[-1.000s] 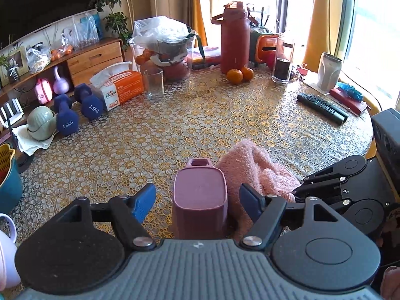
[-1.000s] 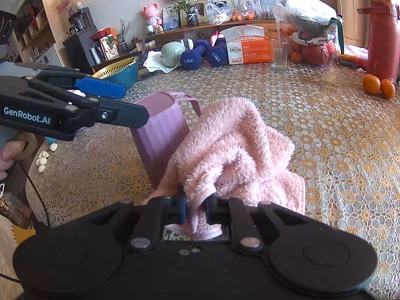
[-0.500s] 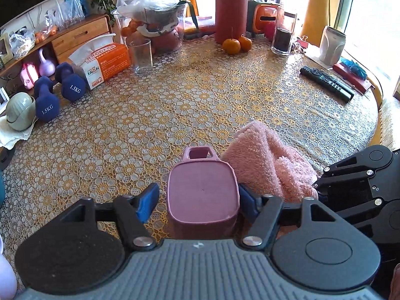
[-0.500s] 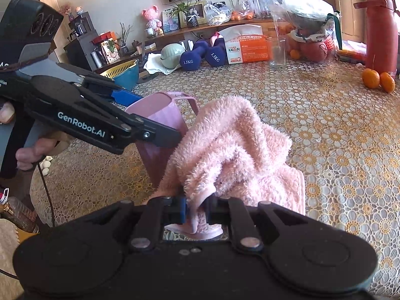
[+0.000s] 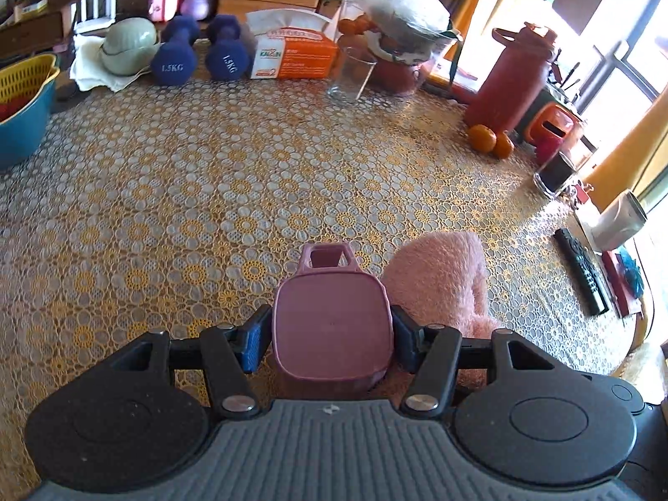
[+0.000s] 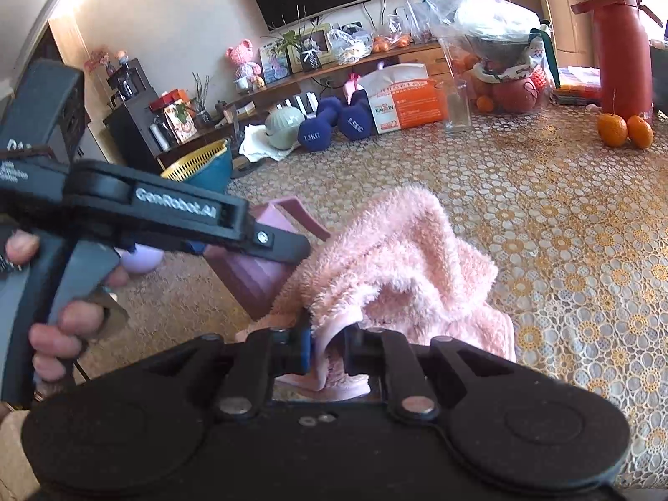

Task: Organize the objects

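Mauve cup (image 5: 332,325) clamped by left gripper (image 5: 330,344), pink towel (image 6: 401,259) pinched by right gripper (image 6: 327,350)

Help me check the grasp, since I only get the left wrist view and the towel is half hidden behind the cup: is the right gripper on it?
Observer: Yes. The right gripper is shut on a fold at the near edge of the pink towel.
Operator: Does the towel touch the cup?
Observer: It does. The heap leans against the ribbed side of the mauve cup, which the left gripper clamps.
Operator: Anything beside my gripper I can't see?
Observer: A rounded lilac object shows just beyond it, partly hidden.
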{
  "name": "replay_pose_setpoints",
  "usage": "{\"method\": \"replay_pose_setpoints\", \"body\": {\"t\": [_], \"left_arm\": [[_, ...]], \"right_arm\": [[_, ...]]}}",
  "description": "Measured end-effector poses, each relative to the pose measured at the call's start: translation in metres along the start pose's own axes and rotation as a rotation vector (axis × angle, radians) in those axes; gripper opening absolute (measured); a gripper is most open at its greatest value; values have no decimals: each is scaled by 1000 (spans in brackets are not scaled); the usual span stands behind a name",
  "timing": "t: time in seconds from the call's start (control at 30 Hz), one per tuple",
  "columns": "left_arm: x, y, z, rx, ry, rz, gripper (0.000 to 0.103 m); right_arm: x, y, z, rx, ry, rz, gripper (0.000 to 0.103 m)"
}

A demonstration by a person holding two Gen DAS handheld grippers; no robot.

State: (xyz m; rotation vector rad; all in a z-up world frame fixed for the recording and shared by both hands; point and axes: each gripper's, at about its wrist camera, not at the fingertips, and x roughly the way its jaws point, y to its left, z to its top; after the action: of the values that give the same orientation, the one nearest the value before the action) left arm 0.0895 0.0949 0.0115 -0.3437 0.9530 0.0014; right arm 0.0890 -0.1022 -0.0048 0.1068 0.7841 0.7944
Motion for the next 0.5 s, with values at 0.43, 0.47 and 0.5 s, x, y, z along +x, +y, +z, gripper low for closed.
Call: {"method": "replay_pose_setpoints", "body": {"t": [0.43, 0.47, 0.5], "left_arm": [[-4, -1, -7, 16, -27, 63, 58], [-4, -1, -7, 17, -28, 61, 58], [-4, 0, -7, 14, -28, 59, 58]], "right_arm": [[25, 10, 4, -47, 17, -52, 13], [28, 8, 2, -50, 23, -57, 13], [30, 7, -1, -53, 30, -65, 13]]}}
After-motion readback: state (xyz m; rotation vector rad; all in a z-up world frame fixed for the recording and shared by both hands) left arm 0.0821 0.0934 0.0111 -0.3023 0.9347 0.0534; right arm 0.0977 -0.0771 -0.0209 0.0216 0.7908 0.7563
